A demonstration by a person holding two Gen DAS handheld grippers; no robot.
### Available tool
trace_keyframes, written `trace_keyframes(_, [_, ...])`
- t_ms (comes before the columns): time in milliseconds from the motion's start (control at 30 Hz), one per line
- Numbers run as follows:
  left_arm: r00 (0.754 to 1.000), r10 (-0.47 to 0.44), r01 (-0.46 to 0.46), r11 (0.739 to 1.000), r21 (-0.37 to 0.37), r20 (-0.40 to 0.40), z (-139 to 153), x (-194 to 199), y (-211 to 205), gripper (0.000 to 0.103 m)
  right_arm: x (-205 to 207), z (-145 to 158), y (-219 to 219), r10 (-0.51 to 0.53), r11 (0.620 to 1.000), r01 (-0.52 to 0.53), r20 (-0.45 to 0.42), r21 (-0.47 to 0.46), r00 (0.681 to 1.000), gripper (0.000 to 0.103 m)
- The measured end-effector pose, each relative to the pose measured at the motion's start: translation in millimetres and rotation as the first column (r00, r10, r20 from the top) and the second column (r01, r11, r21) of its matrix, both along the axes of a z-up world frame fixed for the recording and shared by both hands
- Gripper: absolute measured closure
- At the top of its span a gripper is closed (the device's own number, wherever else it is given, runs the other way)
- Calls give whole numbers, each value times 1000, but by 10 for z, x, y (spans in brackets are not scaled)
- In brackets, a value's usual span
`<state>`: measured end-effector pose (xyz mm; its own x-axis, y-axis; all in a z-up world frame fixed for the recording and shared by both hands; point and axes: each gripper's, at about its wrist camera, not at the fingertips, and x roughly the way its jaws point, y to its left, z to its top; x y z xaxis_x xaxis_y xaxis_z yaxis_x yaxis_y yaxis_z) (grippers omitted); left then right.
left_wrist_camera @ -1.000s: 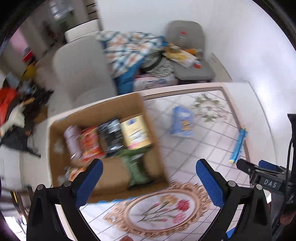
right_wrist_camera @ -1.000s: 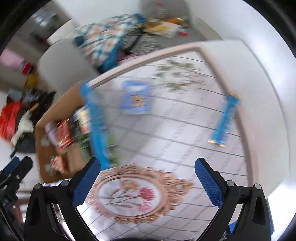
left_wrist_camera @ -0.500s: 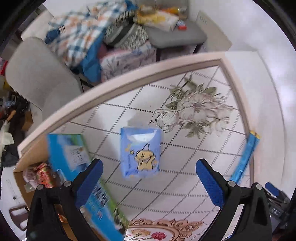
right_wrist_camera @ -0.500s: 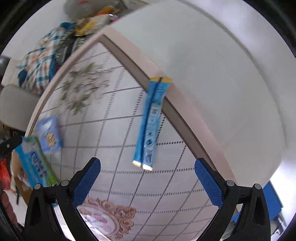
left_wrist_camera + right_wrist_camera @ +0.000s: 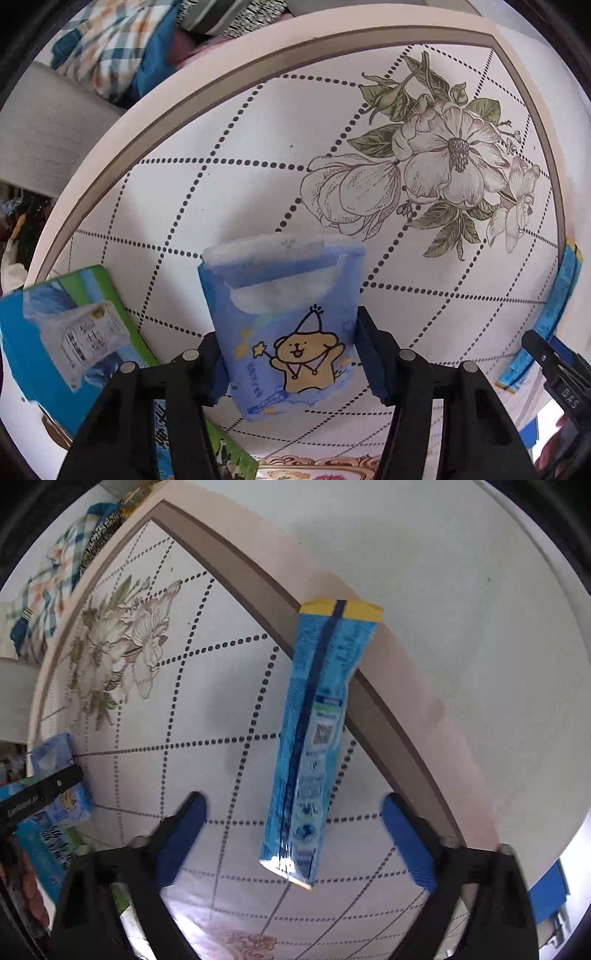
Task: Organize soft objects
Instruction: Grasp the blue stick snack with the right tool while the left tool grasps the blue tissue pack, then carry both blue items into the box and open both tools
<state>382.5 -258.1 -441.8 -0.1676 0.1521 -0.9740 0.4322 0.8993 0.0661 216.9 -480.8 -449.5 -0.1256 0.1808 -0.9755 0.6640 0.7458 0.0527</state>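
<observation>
A blue tissue pack with a cartoon bear point(image 5: 284, 325) lies on the floral tablecloth point(image 5: 221, 155). My left gripper point(image 5: 290, 363) has closed its blue pads on both sides of this pack. The pack also shows at the left edge of the right wrist view point(image 5: 59, 775). A long blue snack packet with a yellow end point(image 5: 317, 731) lies along the table's brown border. My right gripper point(image 5: 295, 834) is open, its pads on either side of the packet's near end, not touching it.
A blue and green packet point(image 5: 66, 339) lies at the left by the tissue pack. Clothes and a grey chair point(image 5: 51, 122) are beyond the table's far edge. A white wall point(image 5: 461, 590) runs along the table's right side.
My left gripper moved forward from the cardboard box to the tissue pack and closed on it. My right gripper swung right and came down over the long blue packet.
</observation>
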Motion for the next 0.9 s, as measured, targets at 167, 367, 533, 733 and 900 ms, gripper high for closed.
trace_keyframes(167, [998,32,-31,999,-27,55,100,-174,11,61,64,18,190,87,993,-88,-14,-76,996,77])
trace_keyframes(367, [993,55,-40,990,-138,102,526,-557,-11,65,9,220,433,145,987,-143,20,-76,989,87])
trace_keyframes(533, [984,100,-60,963,-264,144,1146,-791,156,65,-55,615,694,161,986,-157,106,-49,981,88])
trace_keyframes(733, [962,174,-82,919,-386,211,2004,-837,717,65,-5,1305,1093,216,976,-213,232,-37,948,88])
trace_keyframes(900, [933,253,-129,900,-416,257,2501,-899,1554,65,93,1953,1680,293,953,-303,348,-27,890,88])
